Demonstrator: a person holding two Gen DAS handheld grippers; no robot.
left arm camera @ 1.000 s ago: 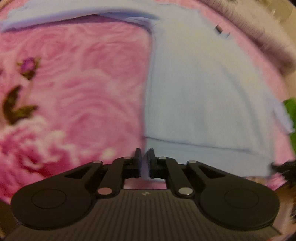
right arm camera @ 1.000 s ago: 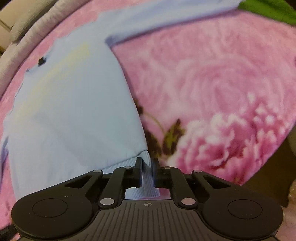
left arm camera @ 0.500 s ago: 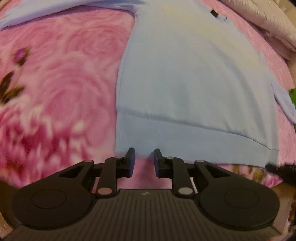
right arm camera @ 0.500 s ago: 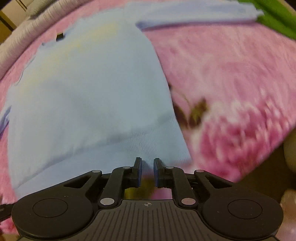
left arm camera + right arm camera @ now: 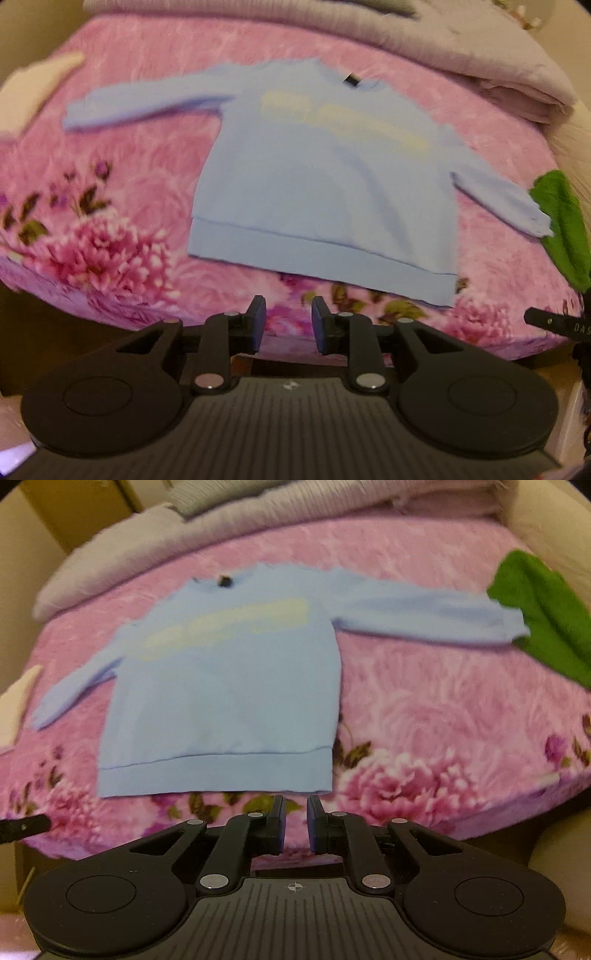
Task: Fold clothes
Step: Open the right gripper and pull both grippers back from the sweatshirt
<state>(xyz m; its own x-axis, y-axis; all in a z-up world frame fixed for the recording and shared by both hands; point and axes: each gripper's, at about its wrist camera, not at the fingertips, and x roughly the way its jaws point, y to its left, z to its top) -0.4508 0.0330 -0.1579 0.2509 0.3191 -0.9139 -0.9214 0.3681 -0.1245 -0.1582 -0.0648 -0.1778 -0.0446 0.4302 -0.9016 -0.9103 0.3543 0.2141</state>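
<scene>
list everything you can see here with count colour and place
sweater: 1, light blue with a pale yellow chest print, flat on the blanket, sleeves spread
blanket: 1, pink floral, covering the bed
green cloth: 1, green, at the end of one sleeve
grey bedding: 1 pile, grey, along the bed's far edge
cream item: 1, cream, far left corner, unclear
left tool: 1, black, open, empty, short of the hem
right tool: 1, black, narrowly open, empty

- Left wrist view looks steeply down past its fingers [image 5: 258, 321] from off the bed's [image 5: 147, 110] near edge.
- Right wrist view does likewise, further right.
- Both, well back, share the spread blue sweater [image 5: 325, 192] [image 5: 229, 686] and the green cloth [image 5: 546, 609].
</scene>
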